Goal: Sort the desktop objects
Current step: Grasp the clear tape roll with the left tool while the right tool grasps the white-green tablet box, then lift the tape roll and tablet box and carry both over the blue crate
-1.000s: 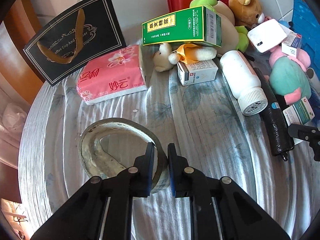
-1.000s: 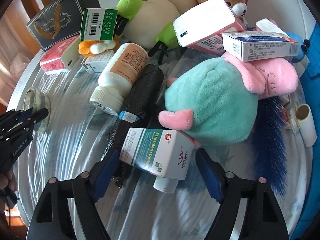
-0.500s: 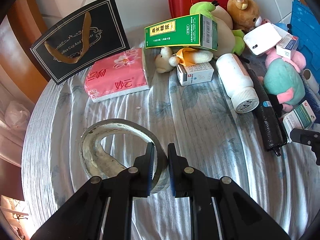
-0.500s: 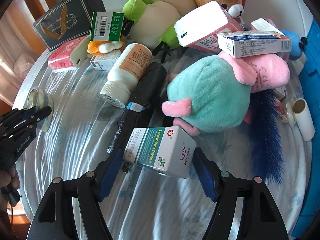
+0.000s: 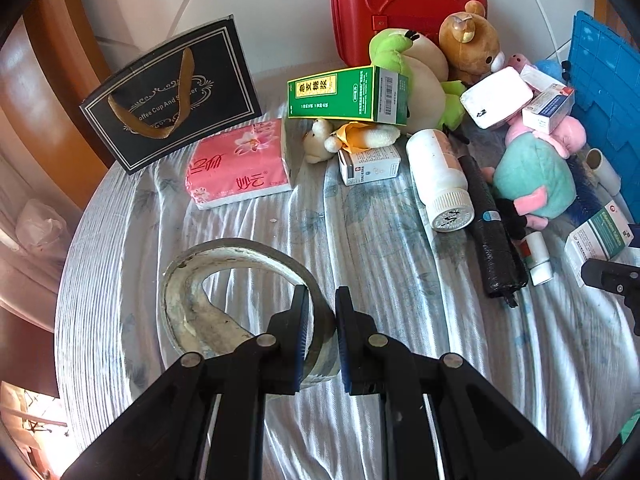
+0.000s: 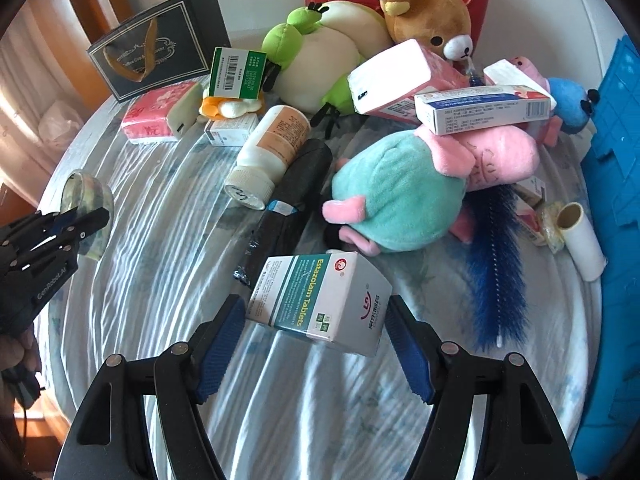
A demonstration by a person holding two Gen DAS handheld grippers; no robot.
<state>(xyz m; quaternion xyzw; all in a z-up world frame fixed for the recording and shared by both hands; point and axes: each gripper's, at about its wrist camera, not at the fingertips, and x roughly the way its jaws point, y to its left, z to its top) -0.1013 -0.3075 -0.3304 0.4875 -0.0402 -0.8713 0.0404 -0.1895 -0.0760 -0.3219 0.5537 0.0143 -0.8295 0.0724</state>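
Observation:
My left gripper (image 5: pixel 322 312) is shut on the wall of a worn grey tape roll (image 5: pixel 224 276), one finger inside the ring and one outside. The right wrist view shows this roll (image 6: pixel 86 196) tilted in the left gripper (image 6: pixel 86 220) above the striped cloth. My right gripper (image 6: pixel 314 320) is shut on a white and teal Estazolam tablet box (image 6: pixel 320 296), its blue pads at the two ends. The box hangs above the cloth, in front of the teal plush. In the left wrist view the same box (image 5: pixel 600 236) sits at the right edge by a right fingertip (image 5: pixel 612 276).
On the round table lie a white bottle (image 6: pixel 272 148), a black folded umbrella (image 6: pixel 288 204), teal and pink plush toys (image 6: pixel 396 196), a blue brush (image 6: pixel 496 264), a small white tube (image 5: pixel 538 256) and a pink tissue pack (image 5: pixel 236 168). A black gift bag (image 5: pixel 172 92), red case (image 5: pixel 400 4) and blue crate (image 6: pixel 616 184) ring the back and right.
Both grippers have risen, so more of the table shows. The tablet box came up with the right gripper, away from the umbrella. The tape roll stayed in the left grip.

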